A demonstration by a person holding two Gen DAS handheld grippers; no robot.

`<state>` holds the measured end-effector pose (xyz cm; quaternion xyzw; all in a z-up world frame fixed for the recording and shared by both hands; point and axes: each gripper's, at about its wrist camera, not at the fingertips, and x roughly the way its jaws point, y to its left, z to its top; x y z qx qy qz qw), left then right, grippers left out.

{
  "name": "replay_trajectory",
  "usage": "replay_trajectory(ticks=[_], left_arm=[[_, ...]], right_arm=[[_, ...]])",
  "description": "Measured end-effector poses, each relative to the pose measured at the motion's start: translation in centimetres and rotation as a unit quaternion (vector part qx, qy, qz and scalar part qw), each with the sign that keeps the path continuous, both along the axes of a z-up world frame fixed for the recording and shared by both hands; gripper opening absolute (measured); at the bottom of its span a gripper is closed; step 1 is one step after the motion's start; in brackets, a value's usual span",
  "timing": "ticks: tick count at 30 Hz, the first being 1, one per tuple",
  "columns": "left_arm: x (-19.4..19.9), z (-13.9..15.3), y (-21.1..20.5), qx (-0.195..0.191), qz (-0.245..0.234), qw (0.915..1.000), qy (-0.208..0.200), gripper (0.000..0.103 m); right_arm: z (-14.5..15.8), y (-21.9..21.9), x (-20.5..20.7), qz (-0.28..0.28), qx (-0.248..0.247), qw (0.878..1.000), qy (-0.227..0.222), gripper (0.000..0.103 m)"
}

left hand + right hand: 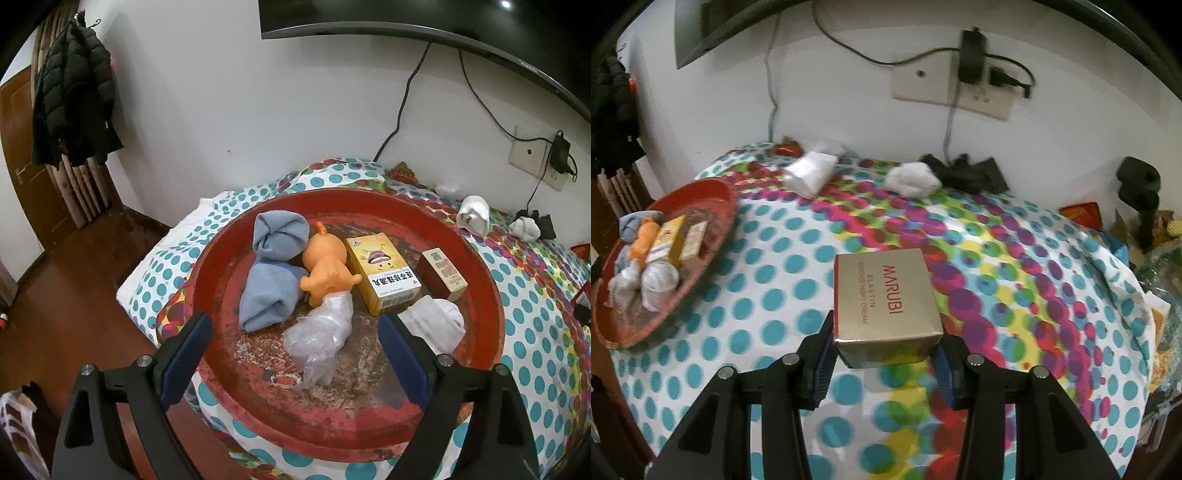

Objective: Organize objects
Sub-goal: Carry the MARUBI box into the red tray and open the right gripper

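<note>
The left gripper (295,332) tilts down over the red tray (491,295), jaws apart, while the right gripper (884,358) clamps the gold box (886,306).

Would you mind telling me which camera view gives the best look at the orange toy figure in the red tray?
The left wrist view: the orange toy figure lies close and sharp in the red tray, between blue cloth and yellow box. The right wrist view shows it only small at the left edge.
</note>
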<state>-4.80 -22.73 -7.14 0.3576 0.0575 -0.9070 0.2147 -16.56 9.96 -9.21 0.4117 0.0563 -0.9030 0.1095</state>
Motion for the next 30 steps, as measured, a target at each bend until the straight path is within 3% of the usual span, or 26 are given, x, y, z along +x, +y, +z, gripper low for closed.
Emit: replay_trajectory(ticks=[5, 17, 22, 30], left_arm=[[0.2, 0.0, -0.4, 0.007, 0.003, 1.0, 0.005, 0.095], [0.4, 0.2, -1.1, -0.021, 0.019, 0.9996, 0.01, 0.098], [0.3, 0.2, -1.0, -0.027, 0.014, 0.9995, 0.01, 0.1], [0.3, 0.1, -1.8, -0.004, 0.018, 0.9997, 0.013, 0.103]], right_arm=[[0.6, -3.0, 0.9, 0.026, -0.008, 1.0, 0.001, 0.046], [2.9, -11.0, 2.2, 0.106, -0.022, 0.994, 0.012, 0.046], [2.5, -15.0, 1.7, 0.133, -0.024, 0.991, 0.004, 0.046], [1.4, -20.2, 0.4, 0.162, -0.016, 0.987, -0.01, 0.046]])
